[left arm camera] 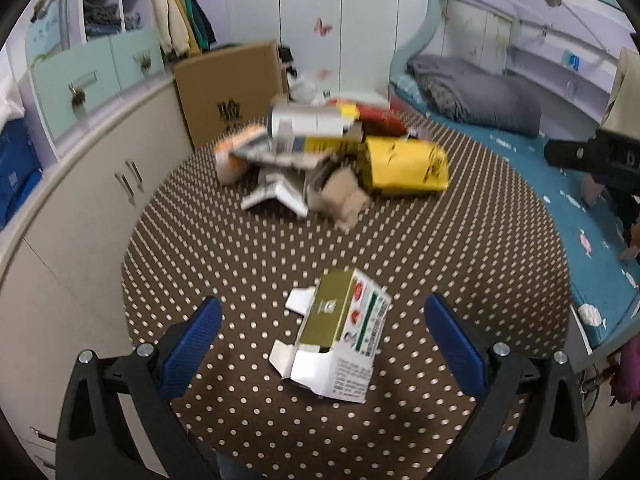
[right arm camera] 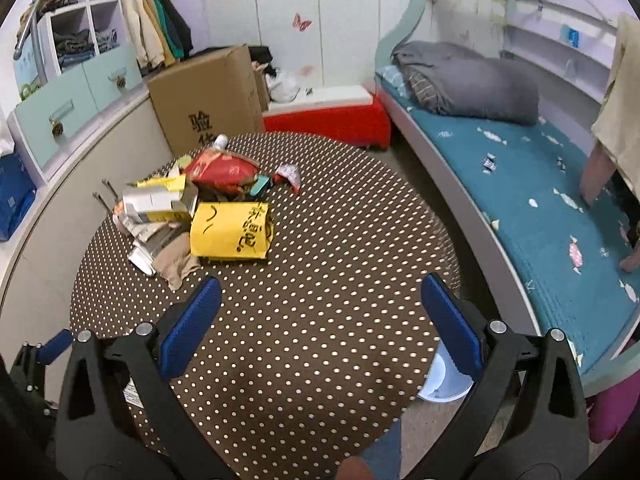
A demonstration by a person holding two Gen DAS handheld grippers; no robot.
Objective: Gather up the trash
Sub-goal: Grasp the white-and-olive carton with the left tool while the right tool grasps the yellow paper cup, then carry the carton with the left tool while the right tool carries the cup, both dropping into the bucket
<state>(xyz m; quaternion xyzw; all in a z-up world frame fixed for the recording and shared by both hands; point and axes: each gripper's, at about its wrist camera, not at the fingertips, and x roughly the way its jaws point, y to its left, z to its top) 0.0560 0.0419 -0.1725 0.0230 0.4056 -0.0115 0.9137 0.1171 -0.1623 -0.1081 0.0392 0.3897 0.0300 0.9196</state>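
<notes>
Flattened green-and-white cardboard carton (left arm camera: 340, 336) lies on my polka-dot brown counter (left arm camera: 460, 240), between the left gripper's (left arm camera: 322, 334) spread-apart fingers, long axis pointing away; right gripper (right arm camera: 320, 320) gapes empty.

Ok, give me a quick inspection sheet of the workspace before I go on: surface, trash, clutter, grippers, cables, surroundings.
Surface: round table with a brown dotted cloth; near half mostly bare.
Trash: flattened carton lies apart from the rest, between the left gripper's fingers, not gripped. Pile at the far side: yellow bag, red bag, white box, beige rag.
Clutter: nothing seen on the table besides the trash.
Grippers: left open over the carton; right gripper open, empty, over bare cloth.
Cables: nothing seen.
Surroundings: cardboard box, red chest, bed with grey blanket, cabinets.
</notes>
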